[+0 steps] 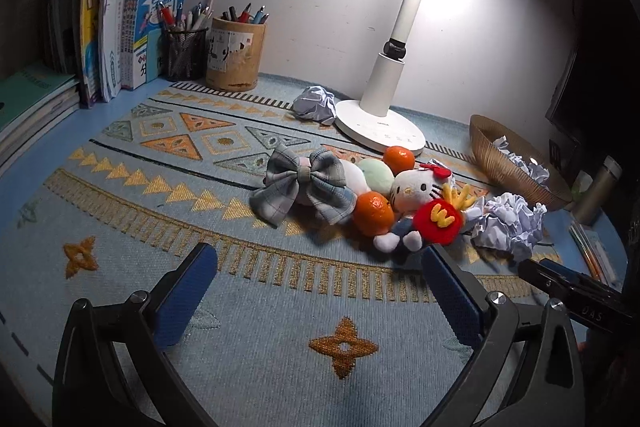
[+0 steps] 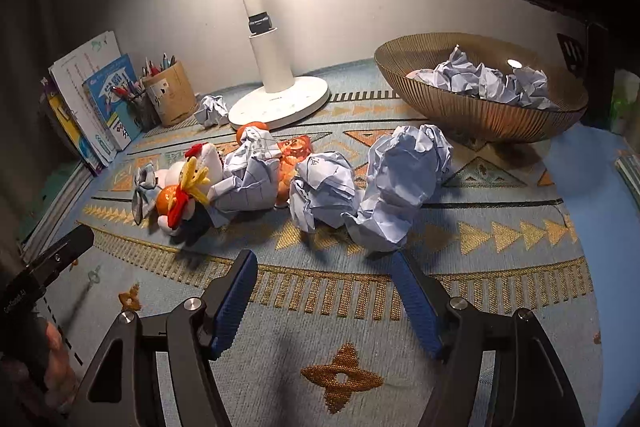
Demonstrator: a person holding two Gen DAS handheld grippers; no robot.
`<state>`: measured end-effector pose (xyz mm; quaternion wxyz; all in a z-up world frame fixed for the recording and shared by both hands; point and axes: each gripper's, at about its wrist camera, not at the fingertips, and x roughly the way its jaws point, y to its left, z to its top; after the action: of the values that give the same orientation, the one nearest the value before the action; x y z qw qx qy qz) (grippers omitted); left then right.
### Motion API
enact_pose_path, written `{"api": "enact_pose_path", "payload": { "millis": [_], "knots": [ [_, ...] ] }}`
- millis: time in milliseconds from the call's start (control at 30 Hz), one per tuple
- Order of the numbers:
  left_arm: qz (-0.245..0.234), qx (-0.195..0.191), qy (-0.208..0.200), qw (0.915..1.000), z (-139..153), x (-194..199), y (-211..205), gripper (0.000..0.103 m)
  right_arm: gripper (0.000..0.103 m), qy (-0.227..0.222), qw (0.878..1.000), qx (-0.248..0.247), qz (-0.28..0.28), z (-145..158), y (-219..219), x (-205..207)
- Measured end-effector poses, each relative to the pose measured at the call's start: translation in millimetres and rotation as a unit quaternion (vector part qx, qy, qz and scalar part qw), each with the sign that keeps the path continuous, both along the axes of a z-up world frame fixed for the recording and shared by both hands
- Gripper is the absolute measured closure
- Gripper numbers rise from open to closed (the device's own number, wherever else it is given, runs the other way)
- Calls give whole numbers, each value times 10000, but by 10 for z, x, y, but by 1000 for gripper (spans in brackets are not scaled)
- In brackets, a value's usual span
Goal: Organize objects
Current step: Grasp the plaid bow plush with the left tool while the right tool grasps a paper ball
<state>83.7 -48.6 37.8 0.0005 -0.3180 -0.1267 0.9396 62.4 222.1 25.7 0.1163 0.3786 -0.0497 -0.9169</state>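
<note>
My left gripper (image 1: 320, 253) stands wide open over the patterned mat, with nothing between its blue pads. Just beyond it lie a plaid bow (image 1: 304, 187), two oranges (image 1: 374, 213), a white cat plush (image 1: 412, 189) and a red fries plush (image 1: 440, 221). My right gripper (image 2: 324, 261) is open and empty too, a little short of three crumpled paper balls (image 2: 400, 187) on the mat. A ribbed brown bowl (image 2: 480, 111) at the back right holds more crumpled paper (image 2: 480, 79). Another paper ball (image 2: 212, 109) lies by the lamp.
A white desk lamp (image 2: 280, 103) stands at the back centre. Pen cups (image 1: 236, 55) and upright books (image 1: 120, 27) line the back left against the wall. A metal flask (image 1: 598, 191) and dark objects stand at the far right. An orange snack packet (image 2: 294, 151) lies among the papers.
</note>
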Motion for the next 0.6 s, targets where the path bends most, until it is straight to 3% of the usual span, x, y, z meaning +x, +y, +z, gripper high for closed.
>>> {"api": "enact_pose_path", "payload": {
  "millis": [267, 400, 600],
  "knots": [
    [191, 363, -244, 9989, -78, -57, -135, 2, 34, 109, 9998, -138, -124, 9, 68, 21],
    [184, 553, -300, 9979, -69, -105, -208, 2, 34, -51, 9965, -545, -626, 10, 335, -24],
    [126, 374, -394, 9984, 54, -485, -318, 6, 34, -392, 9956, -501, -695, 10, 447, -277]
  ]
}}
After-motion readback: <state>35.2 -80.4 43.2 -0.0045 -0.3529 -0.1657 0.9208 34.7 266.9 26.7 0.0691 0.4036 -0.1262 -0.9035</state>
